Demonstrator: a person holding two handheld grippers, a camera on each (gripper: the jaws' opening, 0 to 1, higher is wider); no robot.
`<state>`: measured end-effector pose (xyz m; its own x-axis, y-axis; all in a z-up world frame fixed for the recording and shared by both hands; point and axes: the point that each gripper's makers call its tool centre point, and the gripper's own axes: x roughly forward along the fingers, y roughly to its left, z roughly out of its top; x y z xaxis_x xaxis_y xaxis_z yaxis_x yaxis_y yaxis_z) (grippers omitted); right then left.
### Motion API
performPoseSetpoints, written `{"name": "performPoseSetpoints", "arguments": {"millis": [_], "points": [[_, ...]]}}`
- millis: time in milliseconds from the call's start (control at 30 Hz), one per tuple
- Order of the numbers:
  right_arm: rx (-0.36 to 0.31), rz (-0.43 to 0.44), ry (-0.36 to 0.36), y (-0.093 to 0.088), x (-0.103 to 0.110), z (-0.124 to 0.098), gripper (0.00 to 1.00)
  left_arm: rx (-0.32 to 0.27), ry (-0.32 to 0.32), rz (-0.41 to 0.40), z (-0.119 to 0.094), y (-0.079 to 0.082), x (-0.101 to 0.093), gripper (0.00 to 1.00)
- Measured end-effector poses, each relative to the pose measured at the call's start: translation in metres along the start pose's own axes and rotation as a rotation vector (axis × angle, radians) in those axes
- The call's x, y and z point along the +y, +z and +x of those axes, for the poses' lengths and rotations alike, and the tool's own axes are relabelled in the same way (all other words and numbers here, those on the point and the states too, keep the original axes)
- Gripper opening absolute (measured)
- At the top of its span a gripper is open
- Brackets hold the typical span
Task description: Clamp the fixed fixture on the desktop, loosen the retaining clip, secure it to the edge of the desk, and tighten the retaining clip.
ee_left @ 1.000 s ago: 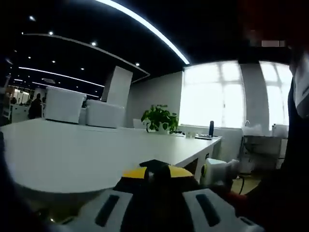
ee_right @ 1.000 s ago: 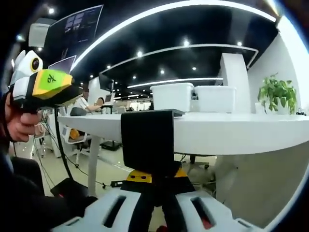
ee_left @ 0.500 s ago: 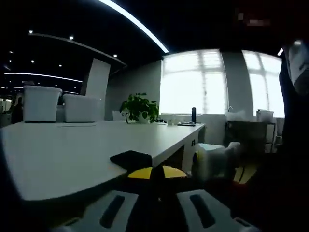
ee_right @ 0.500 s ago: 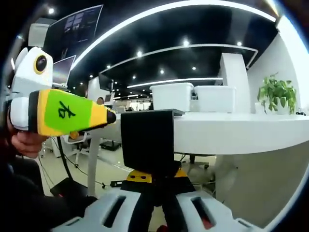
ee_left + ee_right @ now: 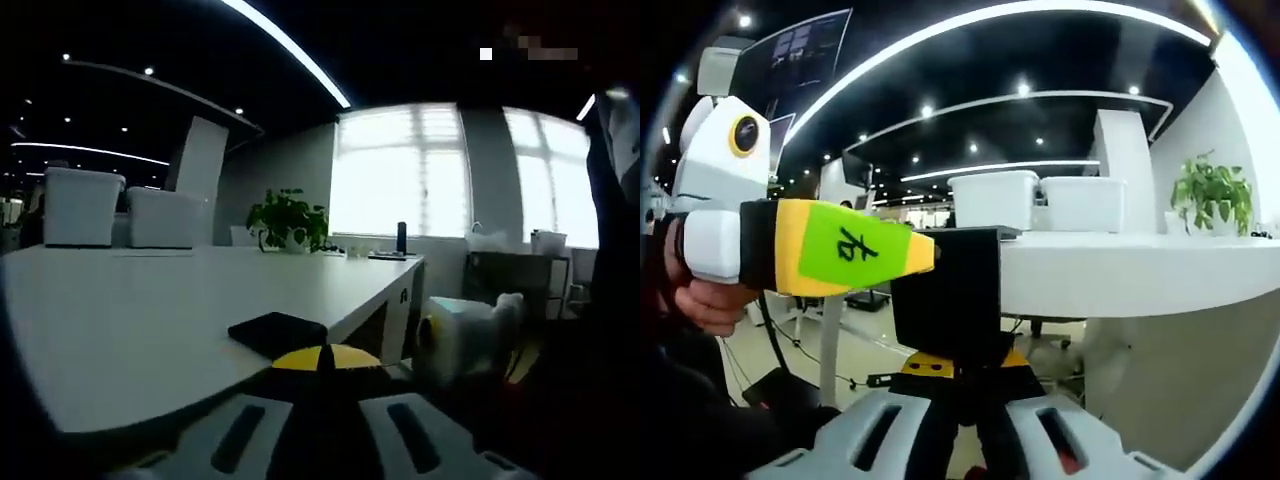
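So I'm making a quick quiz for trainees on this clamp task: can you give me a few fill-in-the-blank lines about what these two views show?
1. The black fixture sits at the edge of the ____ desk.
2. The right gripper is shut on the ____ from below.
3. In the right gripper view, the left gripper carries a ____ label on its yellow jaw.
4. The potted plant has ____ leaves.

Missing words: white; fixture; green; green
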<state>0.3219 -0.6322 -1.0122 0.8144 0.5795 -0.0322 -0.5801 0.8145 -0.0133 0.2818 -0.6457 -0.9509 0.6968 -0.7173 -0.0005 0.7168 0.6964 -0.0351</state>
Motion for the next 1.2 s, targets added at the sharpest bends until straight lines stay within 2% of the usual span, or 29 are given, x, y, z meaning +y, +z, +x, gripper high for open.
{"name": "performPoseSetpoints", "arguments": {"millis": [67, 233, 433, 467, 533, 567, 633, 733, 833, 900, 967, 1067, 1200], "points": [[-0.003, 0.003, 0.000, -0.001, 0.000, 0.001, 0.03, 0.021, -0.006, -0.005, 0.003, -0.003, 0.001, 0.01], [-0.005, 0.009, 0.000, -0.001, 0.000, 0.001, 0.03, 0.026, -0.018, -0.037, 0.007, -0.007, 0.005, 0.01], [-0.012, -0.005, -0.017, -0.003, -0.002, 0.000, 0.06, 0.013, -0.020, -0.004, 0.010, -0.009, 0.003, 0.01], [-0.013, -0.024, -0.044, -0.004, -0.006, -0.003, 0.10, 0.016, -0.020, -0.007, 0.010, -0.008, 0.004, 0.01], [-0.007, -0.008, -0.109, -0.011, -0.016, -0.006, 0.21, 0.026, -0.027, -0.016, 0.011, -0.007, 0.005, 0.01], [0.008, 0.000, -0.153, -0.018, -0.021, -0.010, 0.31, 0.029, -0.031, -0.017, 0.010, -0.008, 0.004, 0.01], [0.040, 0.012, -0.141, -0.029, -0.016, -0.011, 0.41, 0.029, -0.038, -0.008, 0.010, -0.008, 0.004, 0.01], [0.056, 0.026, -0.134, -0.034, -0.011, -0.007, 0.54, 0.022, -0.046, -0.017, 0.009, -0.008, 0.004, 0.01], [0.048, 0.011, -0.134, -0.031, -0.005, -0.003, 0.54, 0.020, -0.047, -0.016, 0.009, -0.008, 0.003, 0.01], [0.066, -0.026, -0.152, -0.034, -0.004, 0.002, 0.53, 0.020, -0.045, -0.014, 0.009, -0.008, 0.003, 0.01], [0.093, -0.025, -0.168, -0.040, -0.003, 0.005, 0.47, 0.016, -0.044, -0.015, 0.009, -0.008, 0.003, 0.01], [0.085, -0.049, -0.179, -0.041, -0.004, 0.003, 0.31, 0.016, -0.045, -0.015, 0.009, -0.008, 0.003, 0.01], [0.088, -0.047, -0.203, -0.039, -0.009, 0.003, 0.30, 0.012, -0.049, -0.017, 0.008, -0.008, 0.003, 0.01]]}}
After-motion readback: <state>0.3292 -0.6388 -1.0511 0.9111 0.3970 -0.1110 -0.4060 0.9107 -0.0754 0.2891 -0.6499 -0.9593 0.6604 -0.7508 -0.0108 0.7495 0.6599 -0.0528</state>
